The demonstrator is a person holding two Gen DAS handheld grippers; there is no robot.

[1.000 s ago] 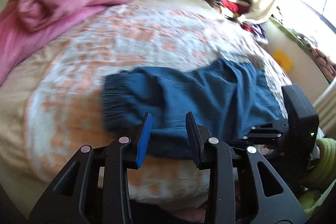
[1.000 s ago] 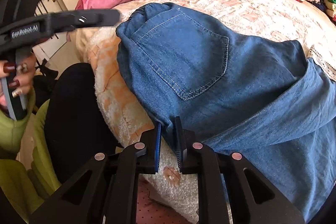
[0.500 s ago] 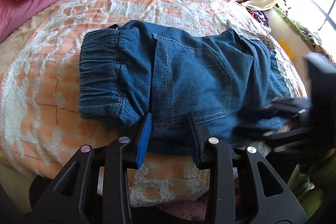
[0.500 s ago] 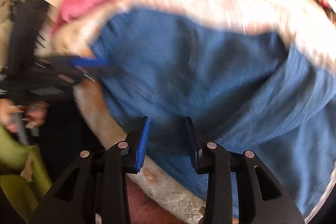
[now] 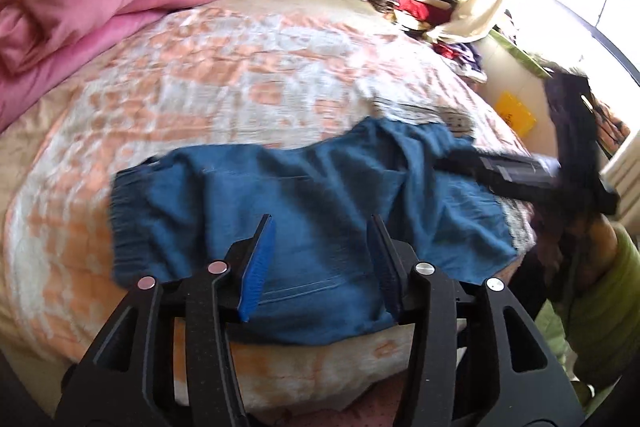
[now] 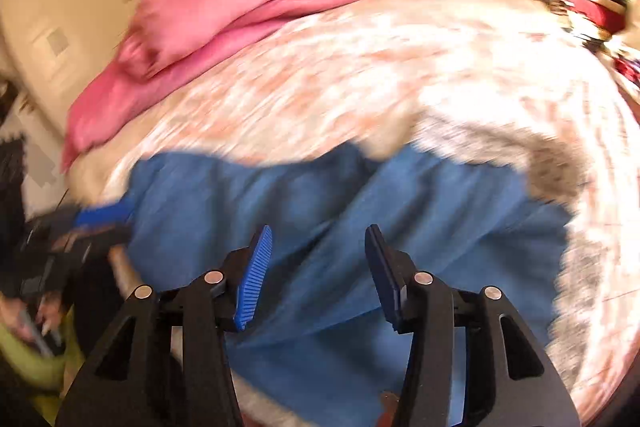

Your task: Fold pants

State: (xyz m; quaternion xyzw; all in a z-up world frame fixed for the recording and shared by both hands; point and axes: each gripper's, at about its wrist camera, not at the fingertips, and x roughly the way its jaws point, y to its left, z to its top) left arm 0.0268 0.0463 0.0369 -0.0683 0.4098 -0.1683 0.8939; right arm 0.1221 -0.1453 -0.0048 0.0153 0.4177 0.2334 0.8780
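Left wrist view: left gripper angled down over the near edge of the bed, jaws apart and opening, nothing pinched between the blue pads; denim shows behind the gap but the pads do not press it. Pants lie flat across the near part of the bed, elastic waistband to the left, leg end to the right near the bed edge. Right gripper enters from the right, blurred, reaching over the leg end; a green sleeve sits below it.

Right wrist view: right gripper tilted down over the pants, jaws apart and opening, nothing between the pads. Picture heavily blurred. Left gripper at the left edge by the waistband, with a hand on its handle below. Pink duvet lies bunched at the far side.
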